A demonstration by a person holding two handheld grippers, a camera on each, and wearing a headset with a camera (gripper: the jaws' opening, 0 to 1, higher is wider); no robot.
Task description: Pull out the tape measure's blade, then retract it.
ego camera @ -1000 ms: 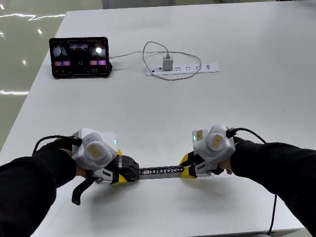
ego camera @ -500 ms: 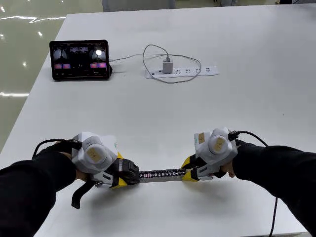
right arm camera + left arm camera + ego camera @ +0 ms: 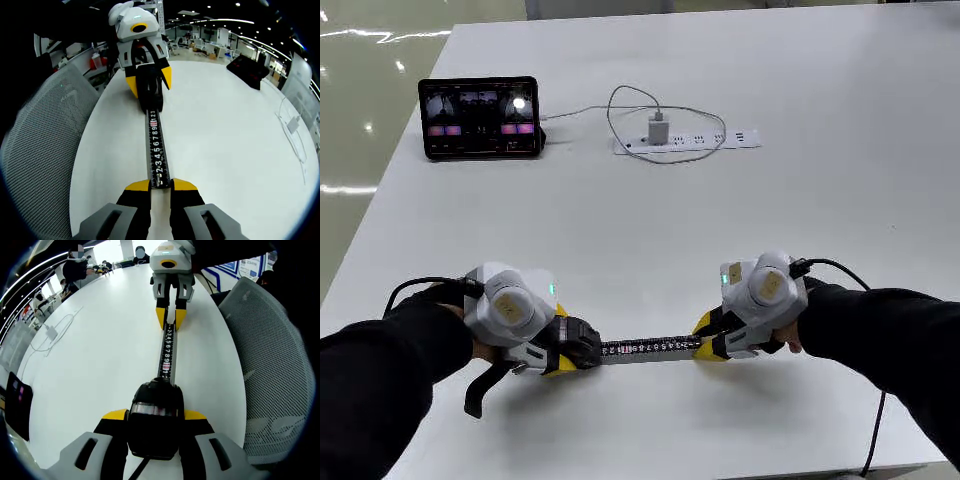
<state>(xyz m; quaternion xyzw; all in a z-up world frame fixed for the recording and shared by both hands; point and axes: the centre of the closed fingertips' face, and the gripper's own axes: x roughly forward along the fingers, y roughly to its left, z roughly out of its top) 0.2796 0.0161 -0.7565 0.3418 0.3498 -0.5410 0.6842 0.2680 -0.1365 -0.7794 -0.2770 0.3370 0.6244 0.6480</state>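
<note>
The left gripper (image 3: pixel 561 350) clamps the tape measure (image 3: pixel 583 342); the right gripper (image 3: pixel 704 346) pinches its extended blade (image 3: pixel 650 347) over the white table (image 3: pixel 720 220).

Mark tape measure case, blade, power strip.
tape measure case (image 3: pixel 156 415): left gripper view, top of the black housing.
blade (image 3: pixel 156 145): right gripper view, middle of the printed scale.
power strip (image 3: pixel 740 137): head view, right end.

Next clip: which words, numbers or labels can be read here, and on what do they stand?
"2 3 4 5 6 7 8 9", a red mark, then "1 2 3": white numerals on the dark metal blade, drawn from the black tape measure case.
Black tablet's screen: too small to read.
Blue-bordered wall boards: blurred.
</note>
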